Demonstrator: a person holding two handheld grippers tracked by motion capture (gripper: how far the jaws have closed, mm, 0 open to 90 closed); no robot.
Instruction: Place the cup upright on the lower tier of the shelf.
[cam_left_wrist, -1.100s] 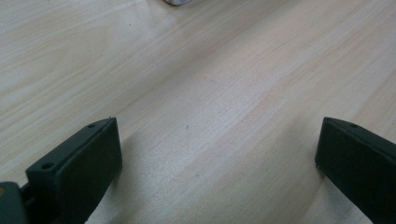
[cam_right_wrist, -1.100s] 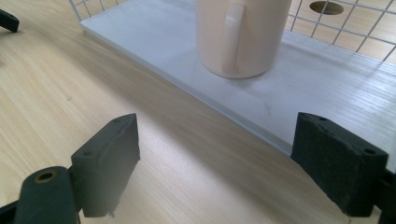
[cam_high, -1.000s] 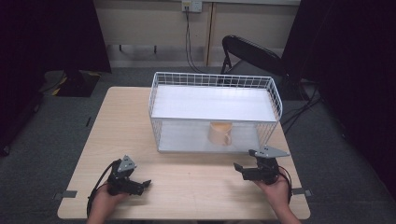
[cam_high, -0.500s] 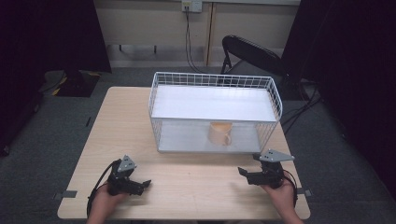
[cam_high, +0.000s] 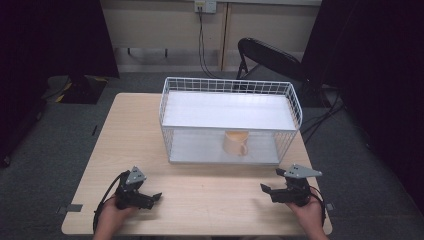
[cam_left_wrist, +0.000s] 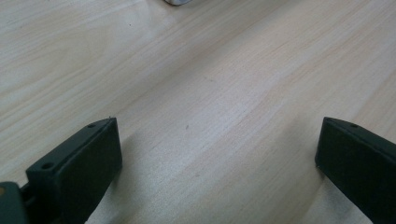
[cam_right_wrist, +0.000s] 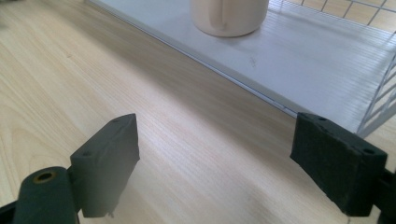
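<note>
A light wooden desk (cam_high: 210, 200) carries a white wire basket rack (cam_high: 230, 95). A beige ceramic mug (cam_high: 236, 143) stands upright on the rack's lower shelf. Well in front of the rack, the left gripper (cam_high: 150, 197) and right gripper (cam_high: 267, 190) both have fingers spread, holding nothing.

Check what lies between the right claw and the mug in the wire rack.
Bare wooden tabletop, then the white tray floor of the wire rack. In the right gripper view nothing stands between the open right claw and the mug.
</note>
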